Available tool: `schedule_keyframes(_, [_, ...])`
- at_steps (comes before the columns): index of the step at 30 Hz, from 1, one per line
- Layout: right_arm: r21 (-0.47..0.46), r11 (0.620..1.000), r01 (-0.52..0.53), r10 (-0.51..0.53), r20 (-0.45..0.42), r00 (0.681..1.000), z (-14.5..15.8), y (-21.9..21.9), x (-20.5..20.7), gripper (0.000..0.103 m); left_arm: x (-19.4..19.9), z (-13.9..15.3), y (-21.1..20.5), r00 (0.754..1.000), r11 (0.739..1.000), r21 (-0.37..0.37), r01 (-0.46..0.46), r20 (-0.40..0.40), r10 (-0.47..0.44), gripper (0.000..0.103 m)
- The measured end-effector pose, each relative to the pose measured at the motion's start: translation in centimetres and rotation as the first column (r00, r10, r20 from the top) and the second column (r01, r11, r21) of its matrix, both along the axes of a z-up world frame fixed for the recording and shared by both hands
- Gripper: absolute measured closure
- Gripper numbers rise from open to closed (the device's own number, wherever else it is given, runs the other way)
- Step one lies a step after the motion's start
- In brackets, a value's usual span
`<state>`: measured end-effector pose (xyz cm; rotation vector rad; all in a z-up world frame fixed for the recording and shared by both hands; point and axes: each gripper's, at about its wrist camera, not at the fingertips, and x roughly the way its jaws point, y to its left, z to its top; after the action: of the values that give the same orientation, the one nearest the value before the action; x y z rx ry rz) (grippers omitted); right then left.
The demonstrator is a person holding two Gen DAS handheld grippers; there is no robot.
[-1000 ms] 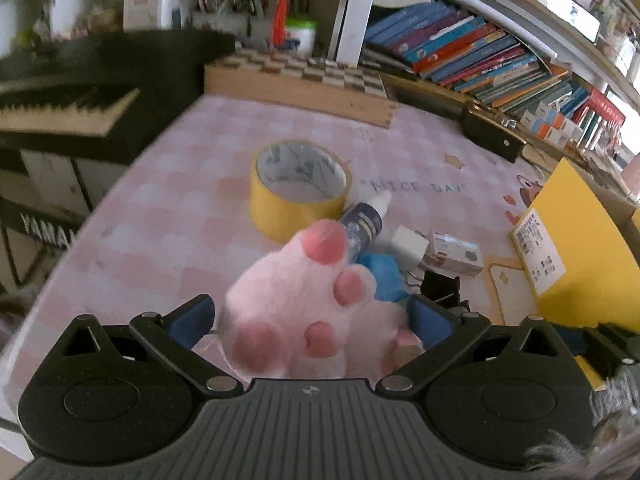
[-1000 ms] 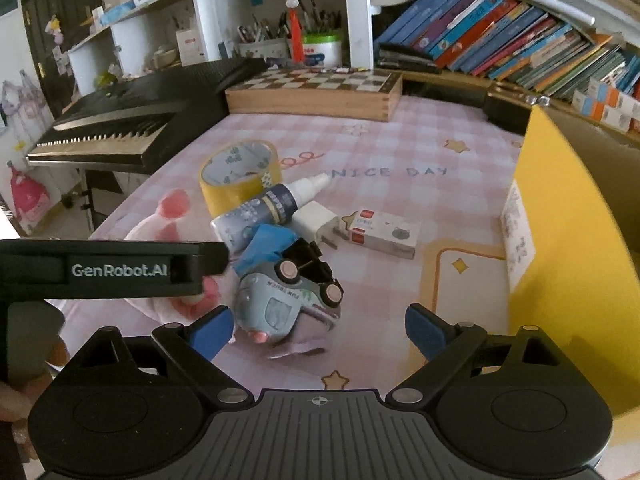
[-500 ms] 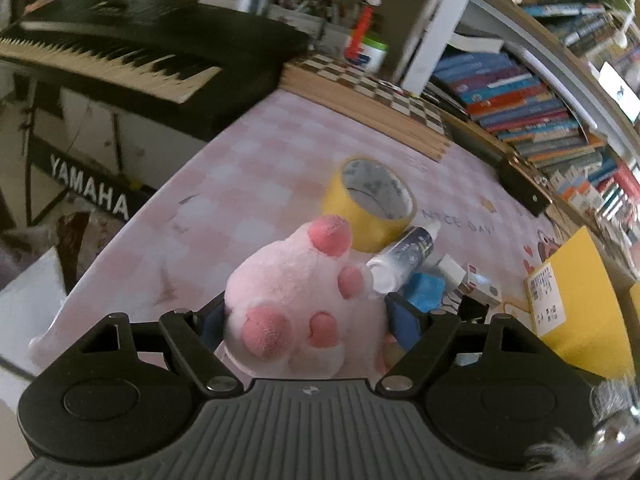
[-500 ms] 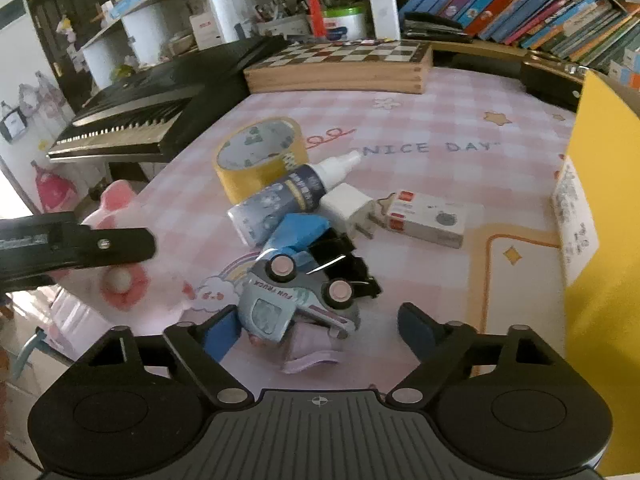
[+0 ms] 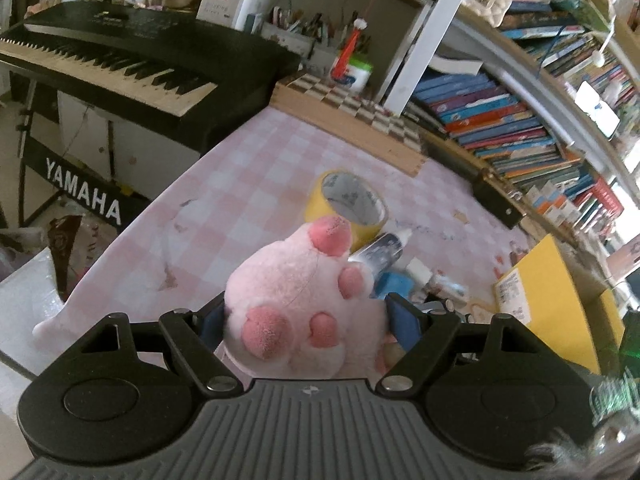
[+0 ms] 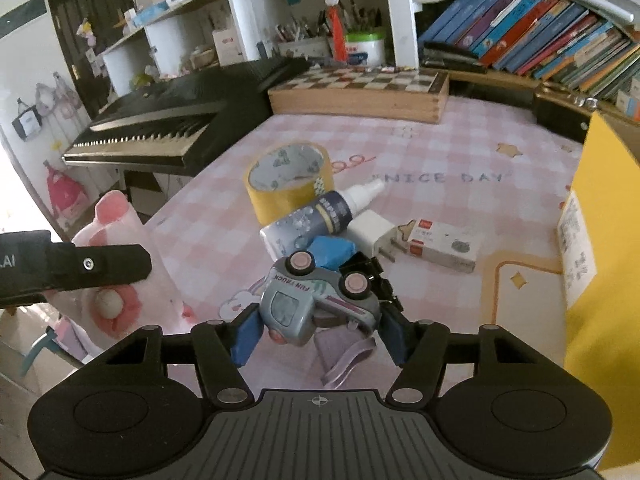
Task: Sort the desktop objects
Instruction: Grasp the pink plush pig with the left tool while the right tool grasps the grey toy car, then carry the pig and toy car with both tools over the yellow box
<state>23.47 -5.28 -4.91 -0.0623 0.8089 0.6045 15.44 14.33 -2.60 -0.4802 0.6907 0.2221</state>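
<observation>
1. Far left, off the desk's edge, the left gripper (image 5: 304, 320) is clenched on a pink plush paw (image 5: 296, 300).
2. Mid-desk lie a yellow tape roll (image 6: 289, 179) and a dropper bottle (image 6: 320, 214).
3. Nearer, the right gripper (image 6: 320, 334) brackets a grey toy truck (image 6: 316, 296); whether it is actually gripping cannot be told.

The right gripper (image 6: 318, 332) bracketed a grey toy truck (image 6: 316, 300) lying on its side on the pink checked tablecloth (image 6: 440, 152), blue pads close beside it. Behind lay a blue-labelled dropper bottle (image 6: 320, 216), a yellow tape roll (image 6: 290, 180) and a white charger plug (image 6: 372, 232). At left, the left gripper (image 6: 80, 268) clamped a pink plush paw (image 6: 116, 276).
</observation>
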Motion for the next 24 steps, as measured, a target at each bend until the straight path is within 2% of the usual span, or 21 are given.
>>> schedule_keyframes(6, [0.022,0.999,0.034,-0.035,0.056,0.998,2.2,-1.1,-1.4,0.040,-1.6,1.9,-0.6,0.997,0.999,0.004,0.032,0.064,-0.032,0.025])
schedule_keyframes(15, [0.043,0.996,0.077,-0.081,0.093,0.992,4.9,-2.7,-4.8,0.040,-5.4,4.4,-1.6,0.988,0.999,-0.008,0.053,0.148,-0.051,0.025])
schedule_keyframes(24, [0.053,0.986,0.157,-0.161,0.099,0.982,6.1,-4.7,-9.5,0.040,-9.4,4.9,-3.2,0.978,0.992,-0.008,0.125,0.168,-0.122,0.025])
